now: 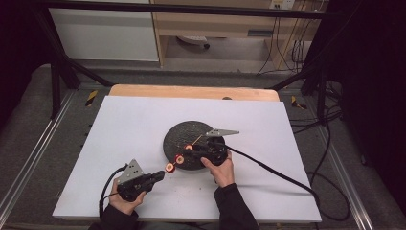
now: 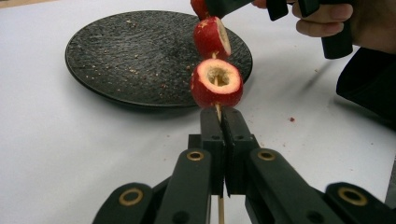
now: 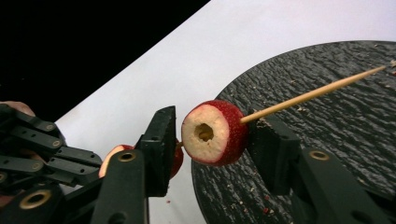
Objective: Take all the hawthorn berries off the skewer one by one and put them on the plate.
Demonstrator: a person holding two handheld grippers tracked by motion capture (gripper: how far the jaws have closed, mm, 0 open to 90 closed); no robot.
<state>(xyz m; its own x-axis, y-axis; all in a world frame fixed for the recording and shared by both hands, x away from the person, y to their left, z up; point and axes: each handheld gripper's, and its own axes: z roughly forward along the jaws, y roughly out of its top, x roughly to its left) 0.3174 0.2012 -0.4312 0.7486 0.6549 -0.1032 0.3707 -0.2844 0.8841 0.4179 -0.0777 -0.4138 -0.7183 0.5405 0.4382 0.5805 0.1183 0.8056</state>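
A thin wooden skewer carries three cored red fruit pieces above the edge of a round black plate. My left gripper is shut on the skewer's lower end, just under the lowest fruit piece. A second piece sits higher on the stick. My right gripper has its jaws against both sides of the top fruit piece, whose pale cut face and core hole show. The bare pointed end runs on over the plate. Seen from above, the left gripper and right gripper stand close together.
A white sheet covers the table, with a wooden edge at the far side. Red crumbs lie on the sheet, and more dot the plate. Black cables trail from the grippers. A dark frame surrounds the table.
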